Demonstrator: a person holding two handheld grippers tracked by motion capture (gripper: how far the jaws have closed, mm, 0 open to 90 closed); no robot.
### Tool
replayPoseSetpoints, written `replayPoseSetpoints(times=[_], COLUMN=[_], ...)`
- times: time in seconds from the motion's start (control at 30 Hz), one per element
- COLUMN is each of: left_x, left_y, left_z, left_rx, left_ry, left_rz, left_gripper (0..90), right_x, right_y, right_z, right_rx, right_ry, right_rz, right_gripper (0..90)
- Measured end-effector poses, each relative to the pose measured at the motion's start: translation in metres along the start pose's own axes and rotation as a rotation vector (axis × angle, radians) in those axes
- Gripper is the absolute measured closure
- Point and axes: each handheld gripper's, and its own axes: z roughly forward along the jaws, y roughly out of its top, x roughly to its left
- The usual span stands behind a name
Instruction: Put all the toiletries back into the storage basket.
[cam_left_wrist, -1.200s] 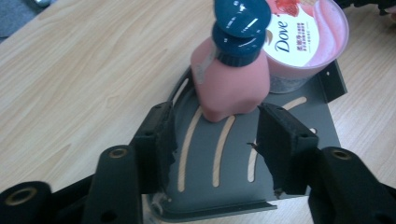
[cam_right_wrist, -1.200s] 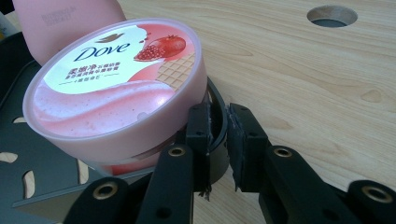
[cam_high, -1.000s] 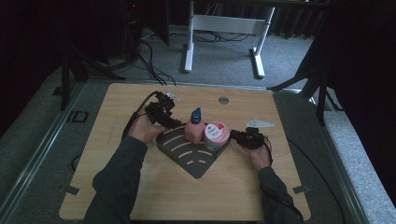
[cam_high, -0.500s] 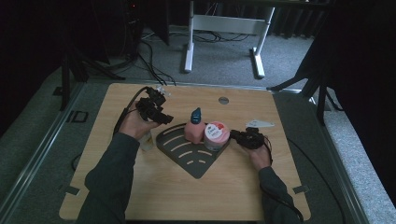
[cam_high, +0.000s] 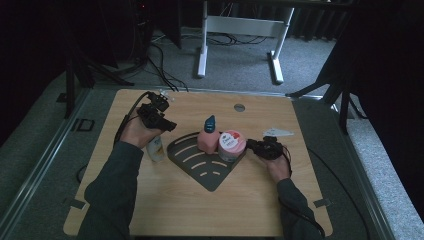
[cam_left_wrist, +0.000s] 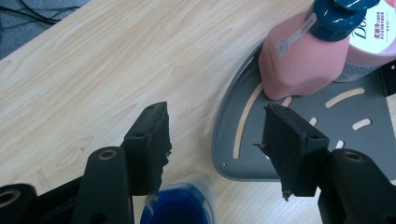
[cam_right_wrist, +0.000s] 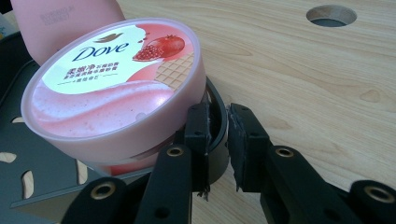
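Note:
A dark grey slotted corner tray (cam_high: 200, 167) lies mid-table. On it stand a pink bottle with a blue cap (cam_high: 206, 136) and a pink Dove tub (cam_high: 231, 145). My right gripper (cam_high: 254, 146) is shut on the tray's right rim (cam_right_wrist: 217, 135), just beside the tub (cam_right_wrist: 116, 88). My left gripper (cam_high: 167, 125) hangs open, left of the tray, above a small white bottle (cam_high: 156, 148). That bottle's blue cap (cam_left_wrist: 180, 207) lies low between the open jaws, untouched. The left gripper view also shows the tray (cam_left_wrist: 243, 154) and the pink bottle (cam_left_wrist: 303, 60).
A round cable hole (cam_high: 239, 107) sits in the wooden tabletop (cam_high: 200, 210) behind the tray, also seen as the hole (cam_right_wrist: 331, 15). White desk legs (cam_high: 202, 45) and cables stand on the floor beyond the table's far edge.
The left gripper has drawn away from the tray toward the left, and the small white bottle now shows below the hand. The right gripper has stayed on the tray's rim.

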Motion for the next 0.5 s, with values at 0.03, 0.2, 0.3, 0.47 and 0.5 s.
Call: replayPoseSetpoints(times=[0.03, 0.2, 0.3, 0.47, 0.5], left_x=[0.001, 0.005, 0.006, 0.011, 0.011], left_y=[-0.001, -0.004, -0.006, -0.011, -0.012], left_z=[0.0, -0.001, -0.002, -0.004, -0.004], left_rx=[0.002, 0.009, 0.019, 0.032, 0.033], left_ry=[-0.002, 0.007, 0.019, 0.044, 0.042], left_rz=[-0.002, -0.013, -0.013, -0.026, -0.031], left_gripper=[41.4, 41.7, 41.8, 42.1, 42.2], right_x=[0.0, 0.0, 0.0, 0.0, 0.0], right_y=[0.0, 0.0, 0.0, 0.0, 0.0], right_z=[0.0, 0.0, 0.0, 0.0, 0.0], right_rx=[0.0, -0.001, -0.001, -0.002, -0.003], right_ry=[0.0, 0.001, 0.0, -0.001, -0.001], right_rz=[0.0, 0.001, 0.001, 0.001, 0.002], right_gripper=[78.0, 78.0, 78.0, 77.9, 78.0])
